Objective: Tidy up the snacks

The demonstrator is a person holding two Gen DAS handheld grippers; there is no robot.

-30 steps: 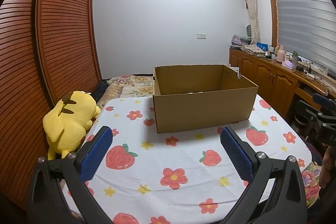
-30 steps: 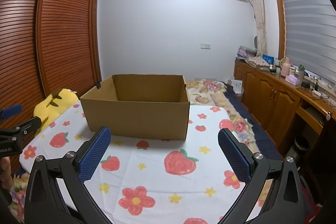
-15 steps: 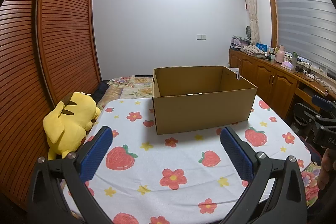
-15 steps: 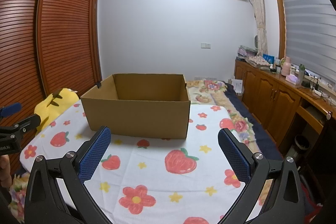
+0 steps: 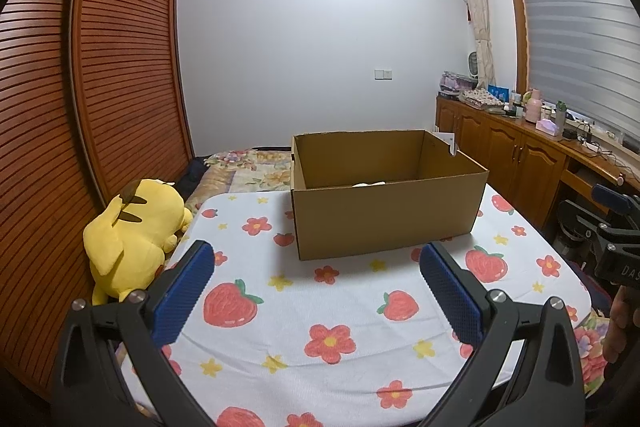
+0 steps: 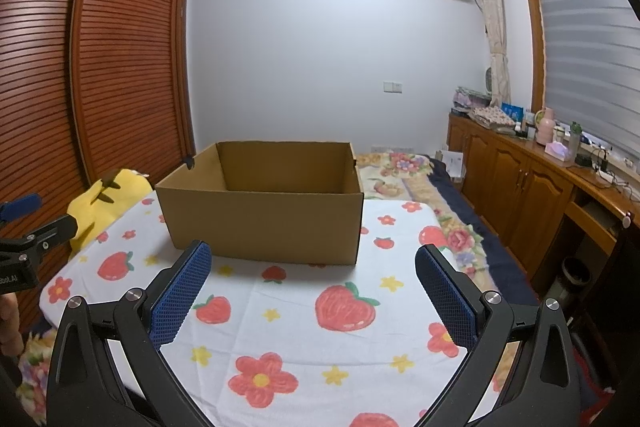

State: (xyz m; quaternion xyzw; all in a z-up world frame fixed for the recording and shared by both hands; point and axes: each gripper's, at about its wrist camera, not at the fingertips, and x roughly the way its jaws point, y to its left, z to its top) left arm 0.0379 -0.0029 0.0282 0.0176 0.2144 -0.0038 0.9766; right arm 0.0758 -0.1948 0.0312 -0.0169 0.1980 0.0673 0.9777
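Very little is different. The left gripper (image 5: 316, 255) now points a tiny bit higher. So in its view the open brown cardboard box (image 5: 384, 223) sits a little lower in the picture than before. The yellow plush toy (image 5: 136, 231) on the left also sits a little lower. So does the right gripper (image 5: 596, 207) at the far right edge. A small white thing (image 5: 368, 183) inside the box peeks a bit more over the near wall. In the right wrist view, the blue tip of the left gripper is a touch higher.
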